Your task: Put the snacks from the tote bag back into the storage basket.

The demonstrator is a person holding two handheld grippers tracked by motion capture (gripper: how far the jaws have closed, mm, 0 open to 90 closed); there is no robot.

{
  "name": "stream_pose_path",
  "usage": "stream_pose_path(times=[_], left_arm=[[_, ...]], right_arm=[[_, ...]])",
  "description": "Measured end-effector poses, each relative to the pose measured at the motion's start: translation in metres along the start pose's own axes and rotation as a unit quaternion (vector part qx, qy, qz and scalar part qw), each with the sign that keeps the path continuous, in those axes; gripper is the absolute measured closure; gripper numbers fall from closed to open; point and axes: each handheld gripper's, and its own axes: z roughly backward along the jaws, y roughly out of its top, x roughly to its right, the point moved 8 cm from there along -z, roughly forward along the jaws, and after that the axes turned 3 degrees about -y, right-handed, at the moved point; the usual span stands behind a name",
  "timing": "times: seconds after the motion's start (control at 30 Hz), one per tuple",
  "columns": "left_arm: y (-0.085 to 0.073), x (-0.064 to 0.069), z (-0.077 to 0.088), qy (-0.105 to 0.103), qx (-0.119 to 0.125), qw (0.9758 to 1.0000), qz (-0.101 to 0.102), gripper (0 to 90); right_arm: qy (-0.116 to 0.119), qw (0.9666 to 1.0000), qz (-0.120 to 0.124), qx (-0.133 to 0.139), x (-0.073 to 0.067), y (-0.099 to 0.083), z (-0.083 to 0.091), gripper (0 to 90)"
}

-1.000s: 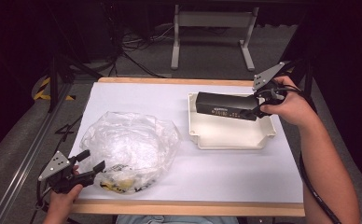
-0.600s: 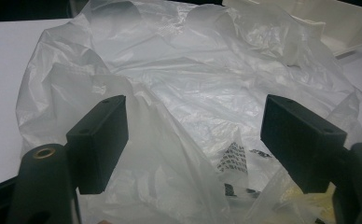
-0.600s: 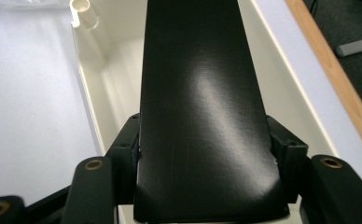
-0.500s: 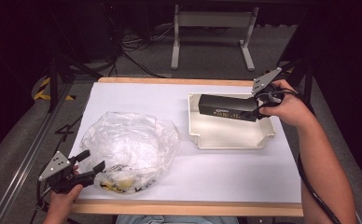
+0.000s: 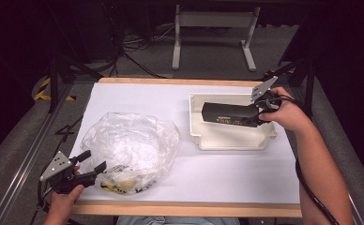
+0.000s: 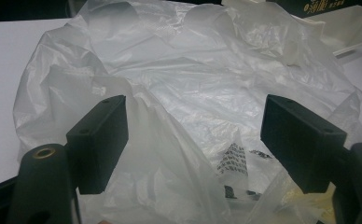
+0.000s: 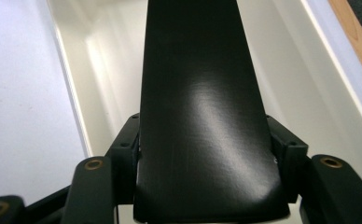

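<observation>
right gripper [image 5: 256, 114]: clenched on black box [image 5: 229, 115], over white tray [image 5: 231, 140] | left gripper [image 5: 92, 169]: jaws spread apart at plastic bag [image 5: 128, 147], gripping nothing

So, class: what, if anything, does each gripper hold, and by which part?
Right gripper clamps the black box by its right end, over the tray. Left gripper holds nothing.

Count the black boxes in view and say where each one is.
1. The black box is clamped in the right gripper, over the white tray. More could be hidden under the crumpled plastic bag.
</observation>
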Motion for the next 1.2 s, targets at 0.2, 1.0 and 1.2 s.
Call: stream_pose_path(times=[0.2,1.0,1.2], left_arm=[[0.000,0.000,0.000,0.001,0.000,1.0000,-0.001,24.1],[-0.001,0.000,0.001,0.003,-0.002,1.0000,0.002,24.1],[-0.002,0.000,0.001,0.003,-0.003,1.0000,0.000,24.1]], right_arm=[[0.007,1.0000,-0.001,-0.006,-0.001,-0.005,-0.009,43.1],[0.029,0.9990,-0.004,-0.033,-0.003,-0.015,-0.026,42.7],[0.033,0.9984,0.012,-0.044,-0.001,-0.018,-0.029,42.3]])
